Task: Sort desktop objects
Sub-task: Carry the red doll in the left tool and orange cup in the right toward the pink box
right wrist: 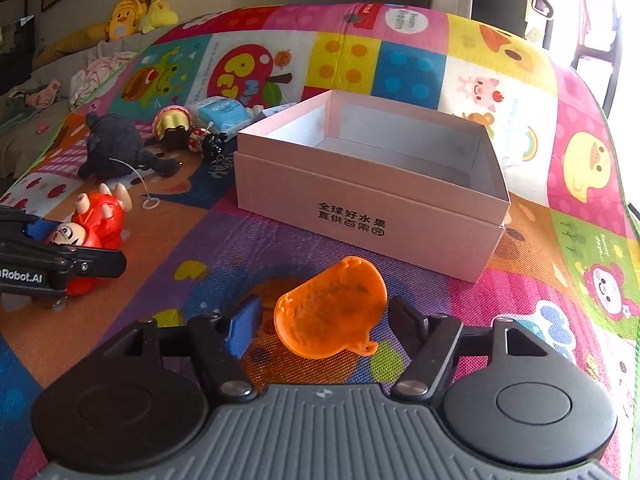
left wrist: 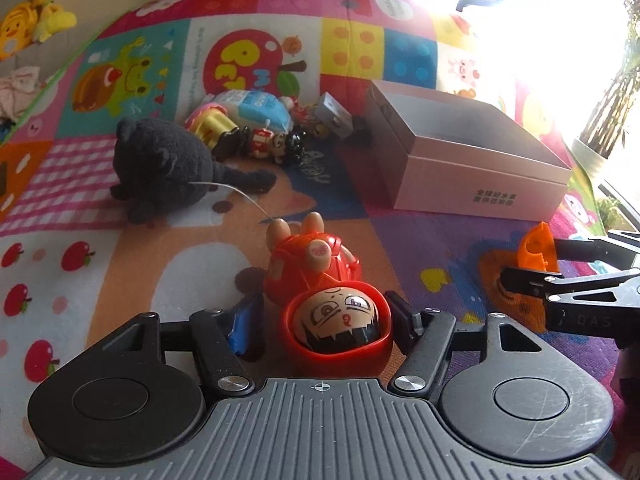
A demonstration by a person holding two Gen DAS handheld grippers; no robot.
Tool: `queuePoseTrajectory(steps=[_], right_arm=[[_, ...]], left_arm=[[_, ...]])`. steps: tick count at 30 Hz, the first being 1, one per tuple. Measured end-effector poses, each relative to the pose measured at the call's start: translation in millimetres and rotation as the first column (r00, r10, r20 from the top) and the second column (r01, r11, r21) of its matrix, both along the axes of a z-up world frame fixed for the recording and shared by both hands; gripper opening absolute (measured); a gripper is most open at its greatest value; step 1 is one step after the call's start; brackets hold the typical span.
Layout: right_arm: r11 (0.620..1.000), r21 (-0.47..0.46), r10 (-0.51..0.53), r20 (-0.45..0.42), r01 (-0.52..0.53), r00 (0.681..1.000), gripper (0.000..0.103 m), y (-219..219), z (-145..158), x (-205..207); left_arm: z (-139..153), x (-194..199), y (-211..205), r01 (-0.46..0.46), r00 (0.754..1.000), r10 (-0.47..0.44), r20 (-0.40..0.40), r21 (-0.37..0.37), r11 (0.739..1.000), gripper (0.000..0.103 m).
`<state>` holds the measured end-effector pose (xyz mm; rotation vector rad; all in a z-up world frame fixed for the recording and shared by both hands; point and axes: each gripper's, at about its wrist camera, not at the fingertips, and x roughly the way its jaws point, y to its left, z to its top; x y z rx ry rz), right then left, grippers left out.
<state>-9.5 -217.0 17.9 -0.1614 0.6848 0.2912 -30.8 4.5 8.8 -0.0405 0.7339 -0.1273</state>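
Left claw (left wrist: pixel 326 320) sits around the red plastic doll figurine with a painted face (left wrist: pixel 320 280). Blue-padded finger at the figurine's left, black finger at its right, both at or very close to the hooded head. Contact on both sides is hard to confirm from the left wrist view, so can't say whether it is clamped. Figurine lies on its back on the colourful cartoon-print play mat (left wrist: pixel 80 280), head toward the camera, feet pointing away.

Right claw (right wrist: pixel 320 320) straddles the translucent orange plastic scoop-shaped shell (right wrist: pixel 332 308). Blue pad just beside the shell's left rim, black finger just beside its right edge; a thin gap seems to show on the left, grip not confirmed. Shell rests on the mat, hollow side up.

Open pink cardboard box with black printed characters on its front (right wrist: pixel 368 200) stands on the mat just beyond the orange shell, nothing visible inside. To its left, a small heap: blue and white soft packet (right wrist: pixel 224 110), pink and gold cupcake-like toy (right wrist: pixel 172 122), small dark and red figurines (right wrist: pixel 204 140). Dark grey plush animal (right wrist: pixel 116 148) lies near the heap, with a thin white string ending in a ring (right wrist: pixel 151 202) trailing toward the red figurine. Yellow plush toys (right wrist: pixel 132 14) sit far back, off the mat.
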Motion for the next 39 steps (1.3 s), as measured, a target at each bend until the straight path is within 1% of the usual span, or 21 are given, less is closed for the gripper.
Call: queuePoseTrajectory(steps=[2, 4, 5, 7, 10, 12, 14, 17, 18, 20, 22, 23, 26, 27, 30, 31, 32, 34, 35, 38, 39], right_arm=[[1.000, 0.010, -0.005, -0.020, 0.005, 1.000, 0.068, -0.2, -1.4, 6.2], [1.000, 0.012, 0.009, -0.030, -0.008, 1.000, 0.056, 1.6, 0.4, 6.1], [1.000, 0.005, 0.022, -0.034, -0.022, 0.999, 0.053, 3.0, 2.0, 4.1], [0.999, -0.013, 0.042, -0.029, -0.042, 0.999, 0.053, 4.1, 5.6, -3.0], [0.998, -0.022, 0.058, -0.033, -0.058, 0.998, 0.053, -1.2, 13.2, -15.4], [0.998, 0.009, 0.065, -0.066, -0.064, 0.996, 0.053, -9.0, 18.6, -23.3], [0.996, 0.037, 0.079, -0.100, -0.076, 0.992, 0.053, -16.3, 24.3, -32.9], [0.997, 0.038, 0.077, -0.081, -0.074, 0.994, 0.053, -27.3, 38.2, -50.3], [0.997, 0.038, 0.072, -0.064, -0.070, 0.995, 0.053, -31.1, 44.7, -55.0], [0.997, 0.047, 0.064, -0.020, -0.063, 0.998, 0.053, -39.7, 61.3, -62.6], [0.996, 0.065, 0.055, 0.037, -0.057, 0.998, 0.053, -48.2, 80.2, -68.1], [0.994, 0.089, 0.050, 0.077, -0.057, 0.996, 0.053, -52.0, 89.4, -69.6], [0.990, 0.130, 0.034, 0.172, -0.057, 0.985, 0.053, -61.4, 112.2, -73.1], [0.988, 0.142, 0.034, 0.194, -0.062, 0.980, 0.053, -63.7, 116.7, -73.9], [0.985, 0.153, 0.042, 0.234, -0.080, 0.971, 0.053, -66.4, 118.4, -73.2], [0.985, 0.151, 0.046, 0.233, -0.083, 0.971, 0.053, -66.1, 115.4, -70.8], [0.987, 0.142, 0.048, 0.223, -0.081, 0.974, 0.053, -65.7, 111.6, -68.1], [0.989, 0.128, 0.042, 0.199, -0.069, 0.979, 0.053, -65.6, 101.9, -61.8], [0.991, 0.122, 0.036, 0.190, -0.060, 0.981, 0.053, -66.0, 96.9, -59.3], [0.992, 0.124, 0.009, 0.159, -0.029, 0.987, 0.053, -73.5, 84.4, -54.5], [0.992, 0.127, -0.001, 0.148, -0.018, 0.989, 0.053, -76.6, 81.8, -51.9]], left_arm=[[-1.7, 1.7, -1.7, 0.004, 1.000, -0.004, 0.006, 0.008, 1.000, 0.068], [-3.2, 2.2, -3.9, 0.006, 1.000, -0.007, 0.017, 0.032, 0.999, 0.067], [-3.1, 1.7, -4.9, 0.011, 1.000, -0.012, 0.020, 0.041, 0.999, 0.064], [-2.3, -0.9, -6.4, 0.028, 0.999, -0.029, 0.023, 0.055, 0.998, 0.058], [1.1, -11.7, -9.7, 0.071, 0.997, -0.073, 0.031, 0.072, 0.995, 0.058], [4.5, -23.8, -14.2, 0.106, 0.993, -0.110, 0.042, 0.087, 0.991, 0.058], [10.6, -36.7, -18.3, 0.143, 0.988, -0.147, 0.046, 0.074, 0.987, 0.058], [29.6, -52.6, -27.7, 0.199, 0.975, -0.204, 0.086, 0.057, 0.978, 0.058], [39.1, -55.6, -31.6, 0.217, 0.968, -0.222, 0.114, 0.060, 0.974, 0.058], [64.0, -57.4, -40.2, 0.246, 0.947, -0.257, 0.195, 0.078, 0.966, 0.058], [93.4, -52.0, -47.9, 0.276, 0.914, -0.292, 0.283, 0.096, 0.956, 0.058], [108.2, -46.4, -51.4, 0.285, 0.897, -0.302, 0.324, 0.100, 0.953, 0.058], [150.0, -17.9, -65.1, 0.296, 0.853, -0.300, 0.427, 0.078, 0.952, 0.058], [159.9, -6.2, -70.0, 0.298, 0.842, -0.295, 0.452, 0.067, 0.952, 0.058], [172.9, 37.2, -90.5, 0.302, 0.824, -0.293, 0.485, 0.062, 0.951, 0.058], [171.5, 52.6, -97.4, 0.304, 0.822, -0.298, 0.485, 0.068, 0.950, 0.058], [166.4, 71.3, -105.2, 0.308, 0.829, -0.305, 0.469, 0.073, 0.949, 0.058], [149.8, 105.3, -117.6, 0.312, 0.857, -0.311, 0.411, 0.066, 0.948, 0.058], [135.9, 123.1, -123.0, 0.319, 0.876, -0.317, 0.364, 0.057, 0.946, 0.058], [91.5, 156.2, -132.5, 0.319, 0.919, -0.321, 0.228, 0.047, 0.946, 0.058], [77.6, 163.1, -133.9, 0.322, 0.926, -0.325, 0.191, 0.048, 0.946, 0.058]])
